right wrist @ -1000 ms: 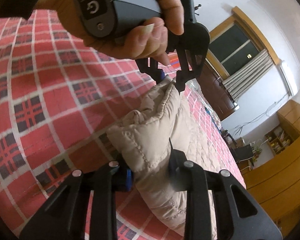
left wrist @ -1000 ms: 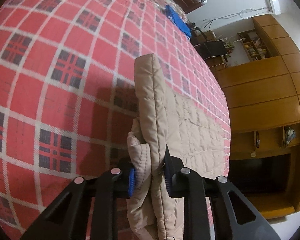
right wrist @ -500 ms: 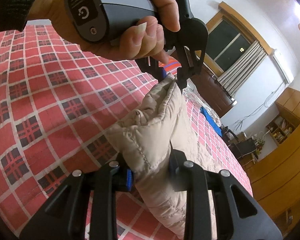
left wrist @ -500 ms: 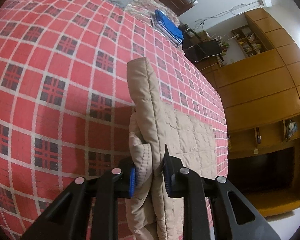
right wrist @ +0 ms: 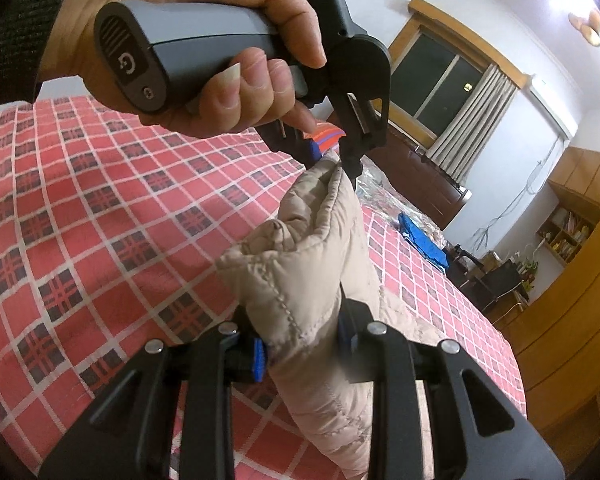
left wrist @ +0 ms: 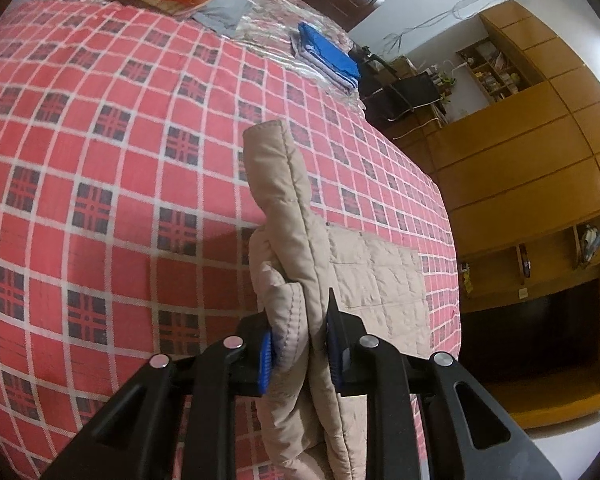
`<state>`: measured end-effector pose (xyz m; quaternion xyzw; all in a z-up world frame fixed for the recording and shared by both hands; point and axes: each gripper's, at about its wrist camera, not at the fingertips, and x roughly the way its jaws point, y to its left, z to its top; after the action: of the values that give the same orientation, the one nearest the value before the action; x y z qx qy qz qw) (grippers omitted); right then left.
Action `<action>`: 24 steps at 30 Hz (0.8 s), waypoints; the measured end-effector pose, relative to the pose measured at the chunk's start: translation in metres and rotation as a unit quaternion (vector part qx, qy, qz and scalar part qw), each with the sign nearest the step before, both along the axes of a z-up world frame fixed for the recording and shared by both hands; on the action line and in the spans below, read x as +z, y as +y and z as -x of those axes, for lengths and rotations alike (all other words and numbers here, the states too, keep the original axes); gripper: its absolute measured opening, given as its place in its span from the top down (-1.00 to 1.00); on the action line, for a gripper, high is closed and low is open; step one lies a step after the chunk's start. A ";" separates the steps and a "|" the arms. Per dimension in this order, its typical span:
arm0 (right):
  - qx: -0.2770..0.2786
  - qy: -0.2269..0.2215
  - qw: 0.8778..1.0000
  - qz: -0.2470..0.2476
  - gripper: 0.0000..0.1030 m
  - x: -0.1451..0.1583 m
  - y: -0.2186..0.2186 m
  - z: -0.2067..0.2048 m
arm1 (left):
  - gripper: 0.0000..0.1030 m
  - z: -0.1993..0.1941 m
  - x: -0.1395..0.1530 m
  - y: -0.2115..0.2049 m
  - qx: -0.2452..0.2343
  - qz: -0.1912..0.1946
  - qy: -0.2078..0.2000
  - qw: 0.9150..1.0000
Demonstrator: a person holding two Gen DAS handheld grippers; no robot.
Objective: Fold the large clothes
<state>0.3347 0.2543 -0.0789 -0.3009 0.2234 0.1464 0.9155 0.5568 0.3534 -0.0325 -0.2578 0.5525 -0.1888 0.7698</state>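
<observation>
Two tongs, left [left wrist: 298,346] and right [right wrist: 302,354], each clamp one beige quilted jacket [left wrist: 300,216] above checked bed [left wrist: 100,140].

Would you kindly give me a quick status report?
Left gripper and right gripper shut on beige quilted jacket. Edge lifted off red plaid bedspread. Nothing obstructing.

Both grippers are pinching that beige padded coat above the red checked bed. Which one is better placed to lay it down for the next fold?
Neither alone, I think. The left gripper and right gripper each clamp the coat, so they should lower it together.
</observation>
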 end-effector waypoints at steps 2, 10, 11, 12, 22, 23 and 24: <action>-0.002 -0.002 1.000 -0.009 0.50 0.005 -0.005 0.000 | 0.58 0.000 0.005 -0.005 -0.002 -0.004 -0.003 1.000; -0.010 -0.011 0.999 -0.039 0.50 0.019 -0.022 -0.002 | 0.58 -0.006 0.026 -0.027 -0.018 -0.019 -0.016 1.000; -0.012 -0.011 0.999 -0.043 0.50 0.021 -0.025 -0.002 | 0.58 -0.007 0.029 -0.030 -0.020 -0.021 -0.018 0.999; -0.013 -0.012 0.999 -0.047 0.50 0.022 -0.027 -0.003 | 0.58 -0.008 0.032 -0.033 -0.021 -0.022 -0.019 0.999; -0.030 -0.021 0.996 -0.085 0.50 0.037 -0.055 -0.004 | 0.58 -0.013 0.050 -0.066 -0.035 -0.039 -0.029 0.998; -0.031 -0.022 0.995 -0.089 0.50 0.038 -0.058 -0.004 | 0.58 -0.014 0.053 -0.071 -0.036 -0.042 -0.030 0.998; -0.033 -0.022 0.995 -0.097 0.50 0.040 -0.063 -0.004 | 0.58 -0.014 0.055 -0.076 -0.038 -0.044 -0.031 0.998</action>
<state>0.3391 0.1918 -0.0394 -0.2065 0.1977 0.1301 0.9494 0.5711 0.2773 0.0228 -0.1965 0.5454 -0.2019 0.7894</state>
